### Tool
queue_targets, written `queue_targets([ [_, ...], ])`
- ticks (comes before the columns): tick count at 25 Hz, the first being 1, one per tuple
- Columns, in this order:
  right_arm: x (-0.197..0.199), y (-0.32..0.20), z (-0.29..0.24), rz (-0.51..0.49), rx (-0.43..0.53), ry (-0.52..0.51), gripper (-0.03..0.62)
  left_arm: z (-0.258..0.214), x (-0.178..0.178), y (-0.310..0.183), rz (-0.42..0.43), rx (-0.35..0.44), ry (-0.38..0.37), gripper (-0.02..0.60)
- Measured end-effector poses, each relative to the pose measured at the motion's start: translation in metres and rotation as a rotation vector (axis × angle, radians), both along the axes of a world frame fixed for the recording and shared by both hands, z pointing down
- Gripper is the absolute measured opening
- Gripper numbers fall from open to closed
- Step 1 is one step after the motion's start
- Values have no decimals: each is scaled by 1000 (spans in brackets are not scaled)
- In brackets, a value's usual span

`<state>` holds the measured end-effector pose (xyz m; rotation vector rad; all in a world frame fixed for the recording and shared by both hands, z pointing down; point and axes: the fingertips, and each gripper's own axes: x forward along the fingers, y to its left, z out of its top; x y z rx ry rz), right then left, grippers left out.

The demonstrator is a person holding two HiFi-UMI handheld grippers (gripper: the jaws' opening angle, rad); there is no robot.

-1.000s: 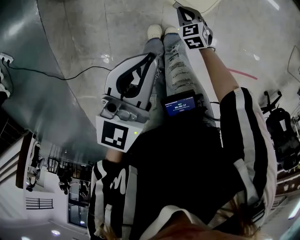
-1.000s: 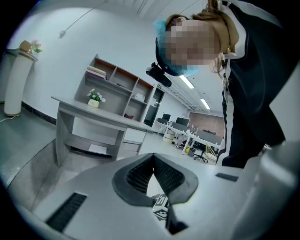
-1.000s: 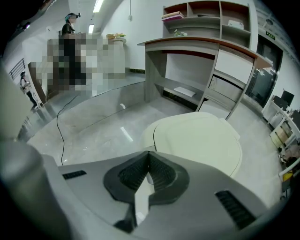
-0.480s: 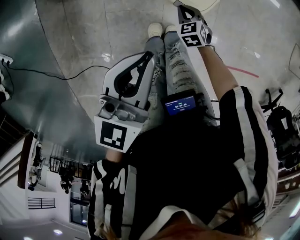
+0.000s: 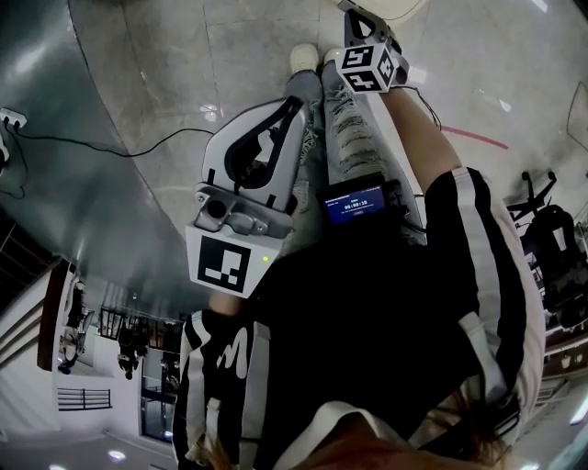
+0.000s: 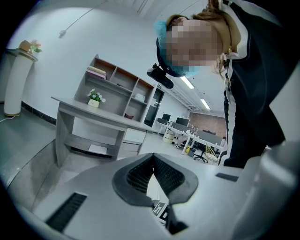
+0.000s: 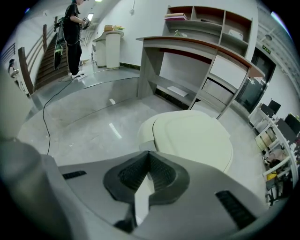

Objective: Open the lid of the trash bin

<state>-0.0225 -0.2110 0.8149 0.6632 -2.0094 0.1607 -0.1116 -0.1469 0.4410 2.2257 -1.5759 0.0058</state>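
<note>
A cream trash bin (image 7: 194,136) stands on the floor with its lid down flat, just beyond my right gripper (image 7: 149,152) in the right gripper view. That gripper's jaws meet at the tips, shut on nothing, a little short of the lid's near edge. In the head view the right gripper (image 5: 356,18) is held out low at the top, beside a sliver of the bin (image 5: 404,7). My left gripper (image 5: 296,110) is held near the person's waist, shut and empty. It points up toward the person in the left gripper view, jaws closed (image 6: 152,155).
A grey reception desk with shelves (image 7: 197,51) stands behind the bin. A black cable (image 5: 119,147) runs across the shiny floor at left. The person's legs and shoes (image 5: 303,60) are right next to the bin. Another person (image 7: 72,33) stands far left by stairs.
The right gripper has drifted slightly left and farther out toward the bin. The left gripper has stayed nearly still.
</note>
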Motion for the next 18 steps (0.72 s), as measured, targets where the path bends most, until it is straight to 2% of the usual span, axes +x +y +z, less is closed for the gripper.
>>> queue_targets([
  [5,-2,-1,1,-11,40,24,5,-2,1,-1,5,4,2,5],
  [18,-5,1,5,-52,7,38,5,-5,4,1,15,18,2,5],
])
